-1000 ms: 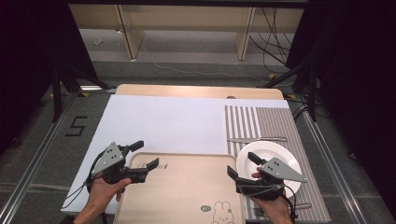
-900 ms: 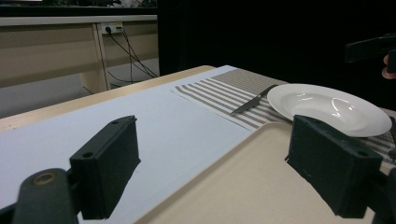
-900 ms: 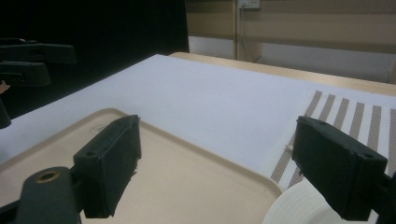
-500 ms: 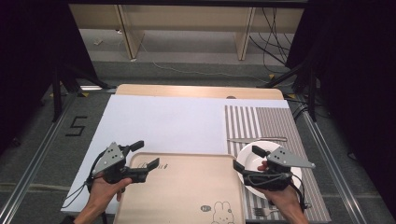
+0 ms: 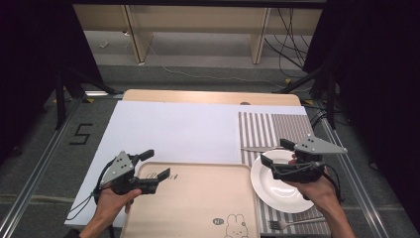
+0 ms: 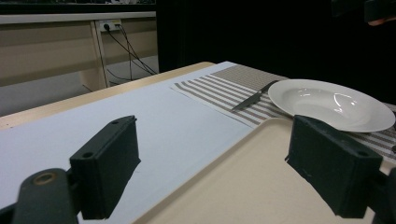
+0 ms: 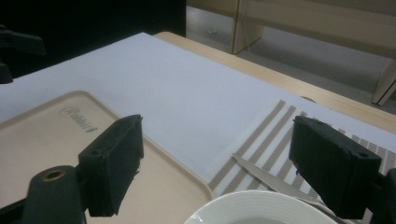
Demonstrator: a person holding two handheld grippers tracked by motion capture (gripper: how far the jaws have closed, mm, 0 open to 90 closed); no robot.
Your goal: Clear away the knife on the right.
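1. Looking down from the high view, a wooden table (image 5: 208, 95) carries a white sheet (image 5: 178, 130), with a striped placemat (image 5: 270, 130) laid over its right side.
2. Up front sits a beige tray (image 5: 198, 203), a rabbit drawing printed near its front right corner and a small word printed at its far left corner.
3. Left gripper (image 5: 157, 166) hovers at the tray's far left corner, jaws spread wide, one over the white sheet and the other over the tray; the left gripper view confirms that wide gap, with nothing between the jaws.
4. Left hand (image 5: 111, 203) comes in from the bottom edge, wrapped around the gripper body, and a cable loops off to the left.
5. Over on the right, a white deep plate (image 5: 282, 191) rests on the placemat, just beside the tray's right rim.
6. Right gripper (image 5: 277, 152) hangs above the plate's far edge, jaws apart and pinching nothing; the right gripper view shows them wide, the tray's corner and the placemat between them.
7. Right hand (image 5: 317, 191) holds it from below.
8. Knife (image 5: 253, 149) lies on the placemat just behind the plate, blade pointing left.
9. Fork (image 5: 292, 223) lies on the placemat in front of the plate, tines toward the tray.
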